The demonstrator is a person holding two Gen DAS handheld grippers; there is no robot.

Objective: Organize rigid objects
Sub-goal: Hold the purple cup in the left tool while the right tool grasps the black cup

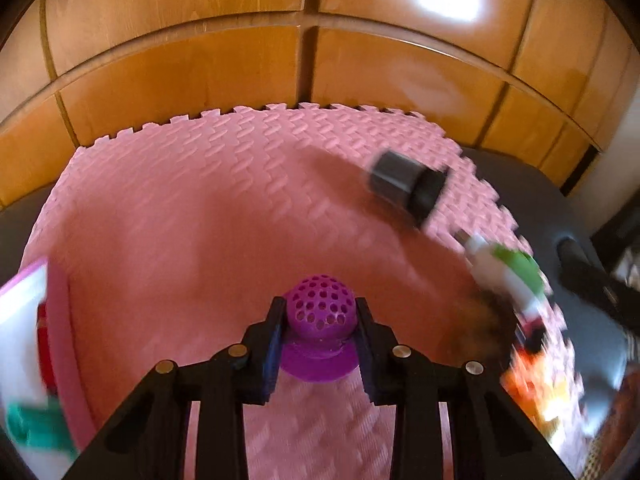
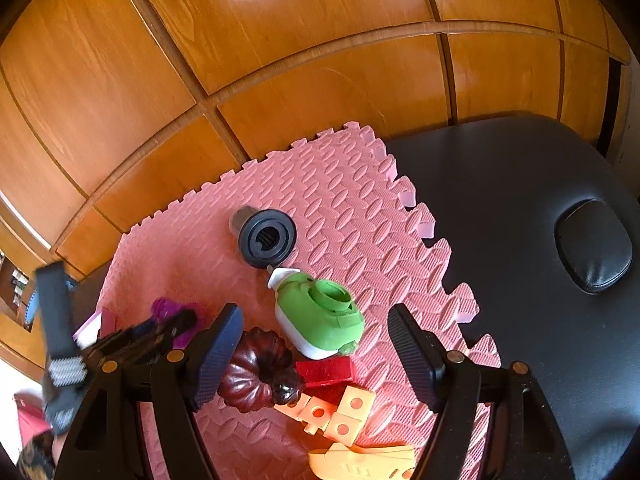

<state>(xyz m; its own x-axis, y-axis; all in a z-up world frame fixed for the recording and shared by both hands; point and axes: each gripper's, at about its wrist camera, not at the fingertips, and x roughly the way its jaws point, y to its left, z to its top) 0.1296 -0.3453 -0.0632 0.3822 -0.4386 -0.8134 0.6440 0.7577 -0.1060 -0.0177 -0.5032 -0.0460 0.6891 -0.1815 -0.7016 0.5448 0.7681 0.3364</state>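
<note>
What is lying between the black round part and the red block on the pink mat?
In the right wrist view, the green and white container lies between the black round part and the red block, on the pink mat.

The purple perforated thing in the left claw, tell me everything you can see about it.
The purple perforated piece looks like glossy hard plastic: a rounded dome riddled with round holes, narrowing to a short neck above a wide flat flange. It stands dome up, lifted above the pink foam mat. The left claw is shut on it, one pad pressed to each side of the dome, with the flange below the fingertips. Nothing else touches it.
</note>
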